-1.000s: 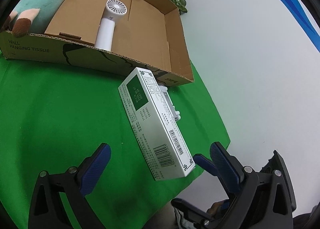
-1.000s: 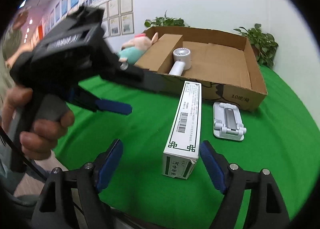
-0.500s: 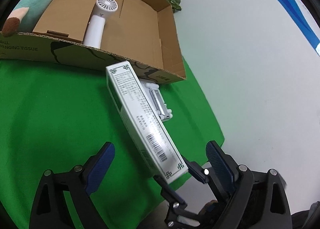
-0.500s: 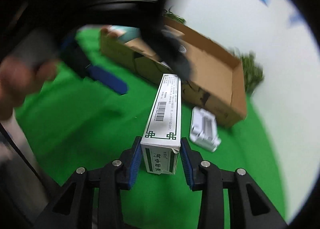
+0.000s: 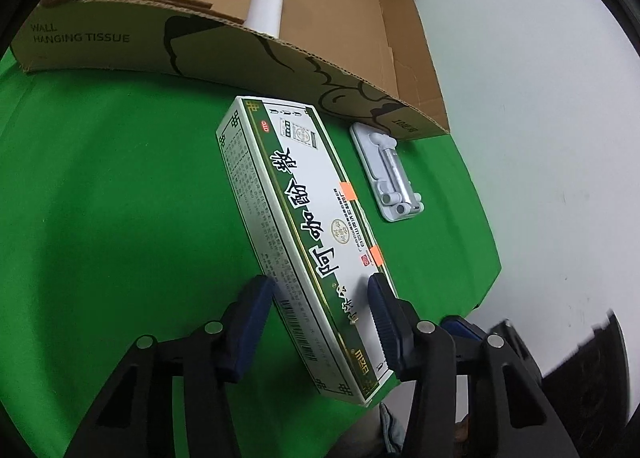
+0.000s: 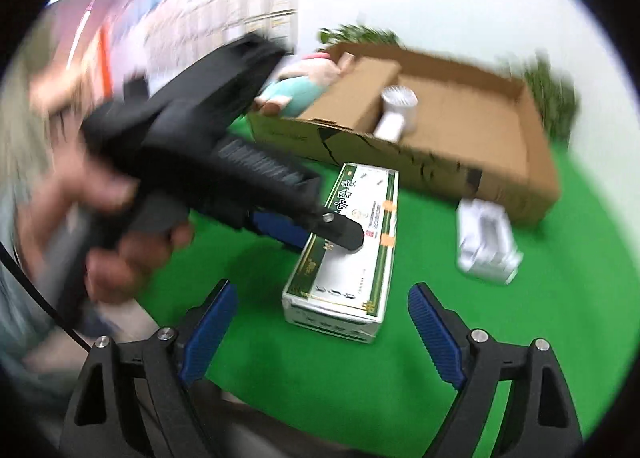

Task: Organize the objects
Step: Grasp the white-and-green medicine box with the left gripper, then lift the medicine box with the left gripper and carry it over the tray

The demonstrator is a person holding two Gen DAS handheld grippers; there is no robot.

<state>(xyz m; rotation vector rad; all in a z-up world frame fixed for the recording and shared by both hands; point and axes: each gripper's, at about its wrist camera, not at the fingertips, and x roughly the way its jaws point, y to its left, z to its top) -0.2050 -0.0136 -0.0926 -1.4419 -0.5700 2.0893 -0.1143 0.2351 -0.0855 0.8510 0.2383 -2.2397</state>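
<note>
Long white-green medicine box (image 5: 304,242), orange stickers on edge; left gripper (image 5: 320,322) just closed, clamping it; right gripper (image 6: 320,334) just reopened wide, empty.

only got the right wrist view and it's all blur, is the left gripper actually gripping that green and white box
Observer: Yes. In the left wrist view the left gripper has just been closing, and its blue pads press the long sides of the medicine box, close to its near end.
Operator: anything crowding it on the right
Observer: The white phone stand lies flat beside the box but apart from it, with a strip of green cloth showing between them.
</note>
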